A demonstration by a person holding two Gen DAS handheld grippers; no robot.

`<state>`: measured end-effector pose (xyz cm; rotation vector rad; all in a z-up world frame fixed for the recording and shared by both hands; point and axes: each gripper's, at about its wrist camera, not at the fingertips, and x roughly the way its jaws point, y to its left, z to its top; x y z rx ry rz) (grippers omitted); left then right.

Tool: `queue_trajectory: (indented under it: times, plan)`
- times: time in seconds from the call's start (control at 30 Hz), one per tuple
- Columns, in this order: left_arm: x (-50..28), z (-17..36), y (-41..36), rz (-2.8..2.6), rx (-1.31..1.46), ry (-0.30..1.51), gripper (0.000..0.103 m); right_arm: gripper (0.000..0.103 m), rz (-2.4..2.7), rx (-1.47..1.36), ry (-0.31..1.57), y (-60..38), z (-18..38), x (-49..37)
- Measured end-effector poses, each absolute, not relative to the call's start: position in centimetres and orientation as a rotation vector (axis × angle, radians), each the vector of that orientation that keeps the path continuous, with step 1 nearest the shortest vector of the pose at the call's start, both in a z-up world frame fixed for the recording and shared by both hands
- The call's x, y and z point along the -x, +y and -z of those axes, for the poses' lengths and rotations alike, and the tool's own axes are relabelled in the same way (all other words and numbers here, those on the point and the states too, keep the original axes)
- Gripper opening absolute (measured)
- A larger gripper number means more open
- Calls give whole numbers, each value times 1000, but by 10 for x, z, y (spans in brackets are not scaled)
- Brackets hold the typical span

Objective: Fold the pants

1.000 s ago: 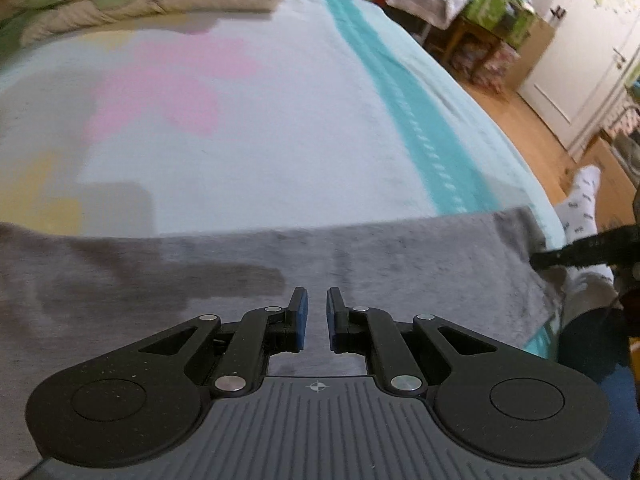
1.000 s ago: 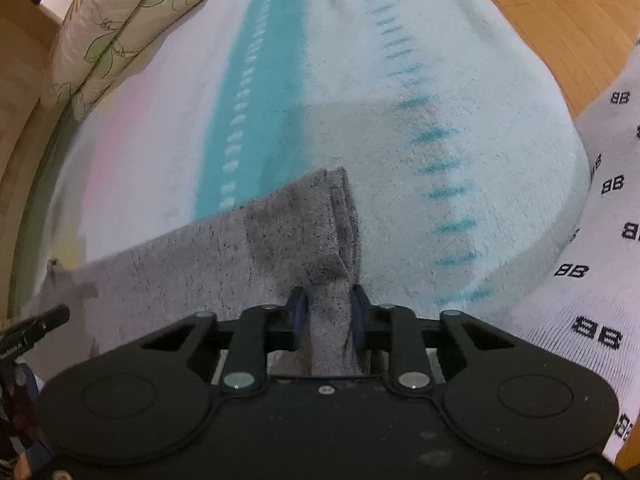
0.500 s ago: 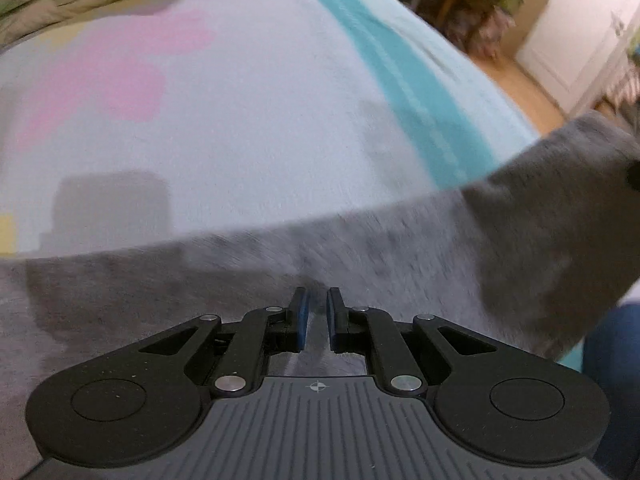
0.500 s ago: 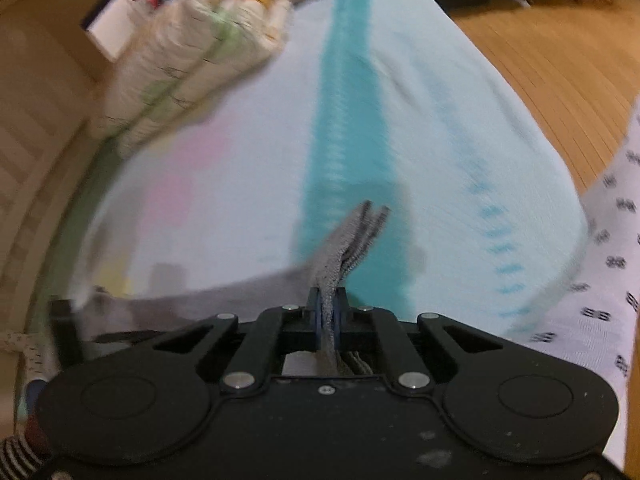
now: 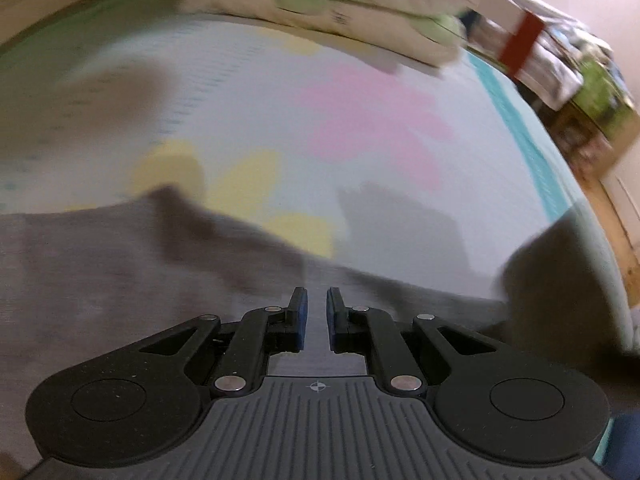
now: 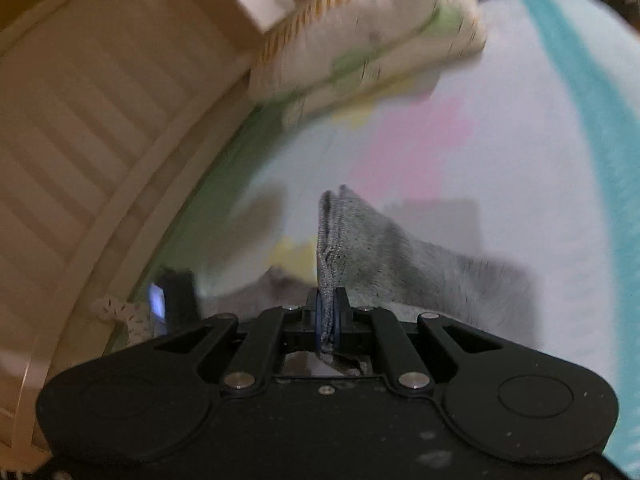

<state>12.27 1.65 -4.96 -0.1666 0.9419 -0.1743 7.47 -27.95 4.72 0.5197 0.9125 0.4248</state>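
A bed [image 5: 248,92] covered by a pale sheet printed with pink and yellow patches and a teal stripe is seen. Folded bedding [image 5: 344,8] is stacked at its far end, and a slatted cream headboard [image 6: 80,128] is seen alongside.

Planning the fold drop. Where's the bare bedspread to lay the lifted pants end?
Free: the stretch of bedspread between the pillows at the head and the grey pants, over the pink and yellow shapes. Crowded: the near edge, under the pants and both claws; right claw pinches the raised end.
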Motion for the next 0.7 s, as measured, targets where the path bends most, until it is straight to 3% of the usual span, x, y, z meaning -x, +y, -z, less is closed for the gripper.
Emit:
queue_trajectory:
  times: [0.2,0.27,0.43,0.7]
  plan:
    - [-108,42,52,130,182,939,11,10,-423,-375,1032,-177,39,-68]
    - [-103,35,56,145,181,931,11,20,-433,-343,1007,-162,45,-55]
    - [-100,18,45,230,174,883,11,35,-468,-380,877,-194,10,-31]
    - [-84,34,15,336,171,927,11,37,-208,-299,769,-295,-17,-12]
